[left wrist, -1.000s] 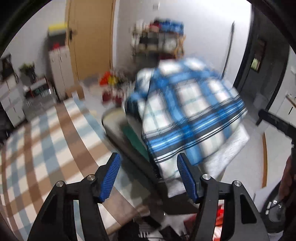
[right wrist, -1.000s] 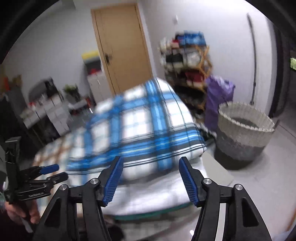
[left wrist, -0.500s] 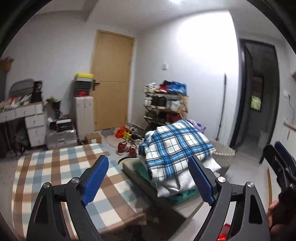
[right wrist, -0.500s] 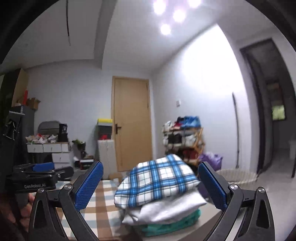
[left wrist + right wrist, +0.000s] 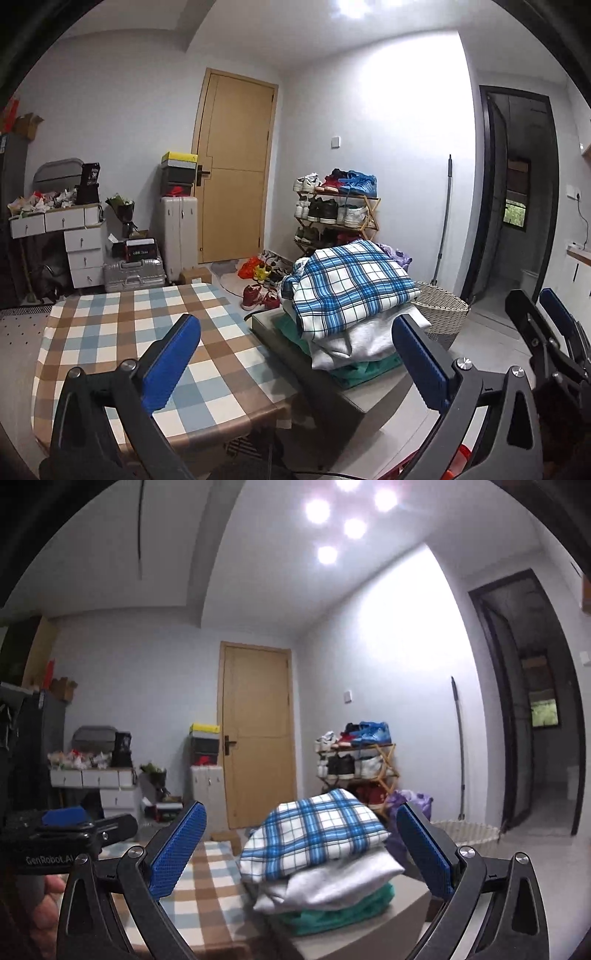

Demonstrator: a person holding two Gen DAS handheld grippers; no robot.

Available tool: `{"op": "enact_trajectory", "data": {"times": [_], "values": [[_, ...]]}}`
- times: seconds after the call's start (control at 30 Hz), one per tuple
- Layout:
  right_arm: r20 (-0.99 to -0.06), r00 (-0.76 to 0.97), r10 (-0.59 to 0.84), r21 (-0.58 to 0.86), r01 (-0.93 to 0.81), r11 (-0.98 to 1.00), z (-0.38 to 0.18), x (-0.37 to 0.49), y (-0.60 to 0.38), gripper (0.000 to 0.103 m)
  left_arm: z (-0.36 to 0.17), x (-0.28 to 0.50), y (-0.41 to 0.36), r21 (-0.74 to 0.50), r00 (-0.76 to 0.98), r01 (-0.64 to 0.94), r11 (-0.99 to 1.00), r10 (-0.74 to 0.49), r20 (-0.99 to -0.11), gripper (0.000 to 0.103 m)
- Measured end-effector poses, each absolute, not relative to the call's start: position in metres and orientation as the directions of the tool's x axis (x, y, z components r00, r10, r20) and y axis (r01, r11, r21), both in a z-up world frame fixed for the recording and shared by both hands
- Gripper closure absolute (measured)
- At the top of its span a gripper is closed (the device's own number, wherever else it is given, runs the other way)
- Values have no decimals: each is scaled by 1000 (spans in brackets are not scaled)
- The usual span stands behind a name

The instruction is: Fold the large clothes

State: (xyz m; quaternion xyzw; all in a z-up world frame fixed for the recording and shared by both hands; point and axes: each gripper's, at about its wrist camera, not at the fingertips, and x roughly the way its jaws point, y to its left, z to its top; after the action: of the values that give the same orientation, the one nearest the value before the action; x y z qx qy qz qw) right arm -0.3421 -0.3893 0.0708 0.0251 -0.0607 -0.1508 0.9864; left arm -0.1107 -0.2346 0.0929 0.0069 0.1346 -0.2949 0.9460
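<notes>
Currently, your left gripper (image 5: 295, 354) is opening with nothing between its pads, and your right gripper (image 5: 301, 849) stands released and empty. The folded plaid shirt (image 5: 351, 284) tops the stack on the grey platform (image 5: 325, 373), over a white garment (image 5: 369, 336) and a green garment (image 5: 369, 369). Left of the platform lies the checked table (image 5: 122, 332); behind it stand the shoe rack (image 5: 338, 210) and wicker basket (image 5: 443, 310).

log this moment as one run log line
left gripper: opening, empty | right gripper: open, empty | plaid shirt: folded atop pile | checked table: bare
</notes>
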Motion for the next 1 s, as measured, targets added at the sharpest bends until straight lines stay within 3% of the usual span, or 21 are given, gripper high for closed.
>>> {"op": "enact_trajectory", "data": {"times": [1.0], "values": [[96, 932, -349, 113, 339, 934, 63, -354, -412, 0, 86, -134, -249, 6, 822, 539, 843, -524, -224, 2]]}}
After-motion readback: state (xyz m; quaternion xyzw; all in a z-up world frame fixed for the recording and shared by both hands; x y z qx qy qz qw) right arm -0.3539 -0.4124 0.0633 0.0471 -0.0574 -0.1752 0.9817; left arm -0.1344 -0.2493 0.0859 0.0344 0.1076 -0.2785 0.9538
